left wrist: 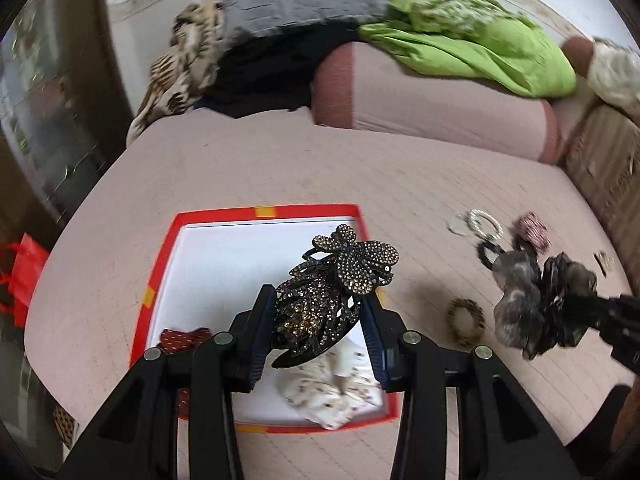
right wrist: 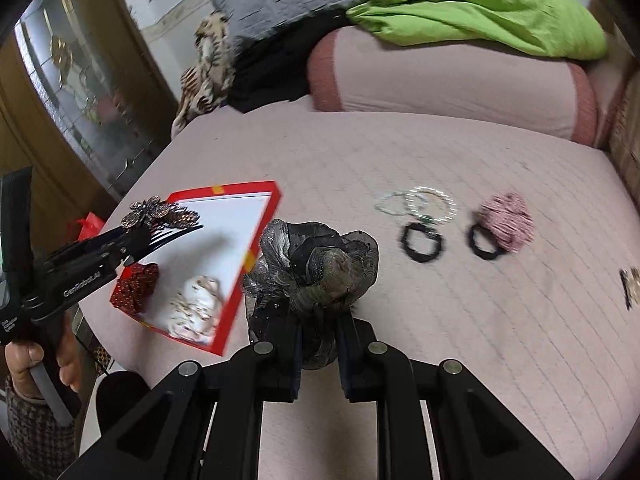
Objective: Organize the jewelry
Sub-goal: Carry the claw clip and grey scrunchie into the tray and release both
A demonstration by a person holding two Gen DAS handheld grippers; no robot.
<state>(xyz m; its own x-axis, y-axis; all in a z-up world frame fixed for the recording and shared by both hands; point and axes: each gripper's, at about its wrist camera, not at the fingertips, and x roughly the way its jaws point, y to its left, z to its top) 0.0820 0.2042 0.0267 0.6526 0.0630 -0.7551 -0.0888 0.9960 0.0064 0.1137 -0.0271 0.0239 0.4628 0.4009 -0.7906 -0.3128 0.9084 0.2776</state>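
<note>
Jewelry and hair things lie on the pink bed (right wrist: 440, 320), and some already sit in our red box (left wrist: 256, 213). Our left gripper (left wrist: 316, 332) holds a sparkly hair clip (left wrist: 340, 280) over the box. We think it is hard and stiff, and its little stones could break, so we hold its sides. Our right gripper (right wrist: 318, 344) pinches a soft gray scrunchie (right wrist: 312, 268), light and squishy. We read "GenRobot.AI" on the left gripper.
</note>
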